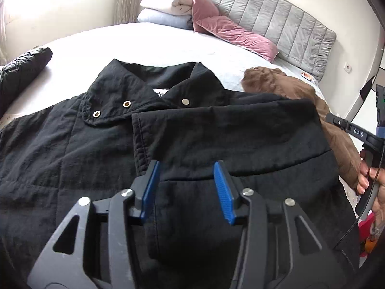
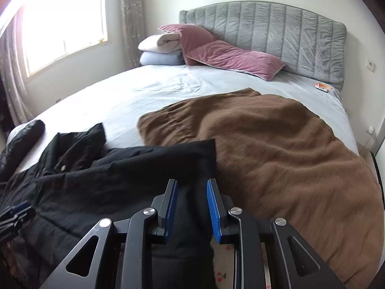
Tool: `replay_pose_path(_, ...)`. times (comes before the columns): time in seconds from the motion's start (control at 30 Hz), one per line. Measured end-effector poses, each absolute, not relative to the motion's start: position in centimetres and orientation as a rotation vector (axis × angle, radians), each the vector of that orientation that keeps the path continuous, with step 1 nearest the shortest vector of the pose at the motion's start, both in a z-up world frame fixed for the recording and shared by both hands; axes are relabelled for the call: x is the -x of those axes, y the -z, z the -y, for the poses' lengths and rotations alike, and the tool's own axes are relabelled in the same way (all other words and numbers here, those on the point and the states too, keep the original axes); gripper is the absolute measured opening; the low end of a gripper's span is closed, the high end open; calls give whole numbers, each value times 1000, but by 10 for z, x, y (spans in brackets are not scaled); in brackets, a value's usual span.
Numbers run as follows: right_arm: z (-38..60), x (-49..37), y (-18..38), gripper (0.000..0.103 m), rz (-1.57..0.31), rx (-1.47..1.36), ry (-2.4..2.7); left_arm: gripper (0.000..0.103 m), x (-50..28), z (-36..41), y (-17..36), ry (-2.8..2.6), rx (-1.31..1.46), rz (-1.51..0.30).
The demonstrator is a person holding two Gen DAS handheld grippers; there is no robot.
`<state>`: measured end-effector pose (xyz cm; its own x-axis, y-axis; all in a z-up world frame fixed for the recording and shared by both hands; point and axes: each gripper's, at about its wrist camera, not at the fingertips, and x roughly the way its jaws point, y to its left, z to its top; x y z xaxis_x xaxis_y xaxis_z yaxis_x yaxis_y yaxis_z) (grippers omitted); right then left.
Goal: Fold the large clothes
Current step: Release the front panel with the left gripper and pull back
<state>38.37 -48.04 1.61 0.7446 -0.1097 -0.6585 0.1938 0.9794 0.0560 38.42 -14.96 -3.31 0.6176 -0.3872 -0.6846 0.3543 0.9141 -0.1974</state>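
A black quilted jacket [image 1: 96, 149] with metal snaps lies flat on the bed, collar toward the headboard. Its right sleeve [image 1: 228, 130] is folded across the chest. My left gripper [image 1: 186, 168] hovers open over the folded sleeve, nothing between its blue pads. In the right wrist view the jacket [image 2: 96, 183] lies at the lower left. My right gripper [image 2: 192, 185] is open over the jacket's right edge, with black fabric lying between and below its fingers. The right gripper's body also shows in the left wrist view [image 1: 356, 132], held by a hand.
A brown blanket [image 2: 276, 149] is spread on the bed right of the jacket. A rolled black puffer garment [image 1: 21, 69] lies at the left. Pink pillows [image 2: 228, 57] and folded bedding [image 2: 161, 50] rest against the grey headboard [image 2: 276, 31]. A small packet [image 2: 322, 87] lies near it.
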Motion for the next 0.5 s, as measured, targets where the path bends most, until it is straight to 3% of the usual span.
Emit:
replay_pose_path(0.23, 461, -365, 60, 25, -859, -113, 87, 59, -380, 153, 67, 506, -8, -874)
replay_pose_path(0.33, 461, -365, 48, 27, -875, -152, 125, 61, -379, 151, 59, 496, -6, -909)
replay_pose_path(0.4, 457, -359, 31, 42, -892, -182, 117, 70, -372, 145, 49, 497, 9, -932)
replay_pose_path(0.43, 454, -354, 21, 47, -889, -195, 105, 83, -366, 139, 44, 491, 24, -939)
replay_pose_path(0.5, 444, -340, 2, 60, -883, -201, 102, 89, -354, 126, 32, 446, 52, -945)
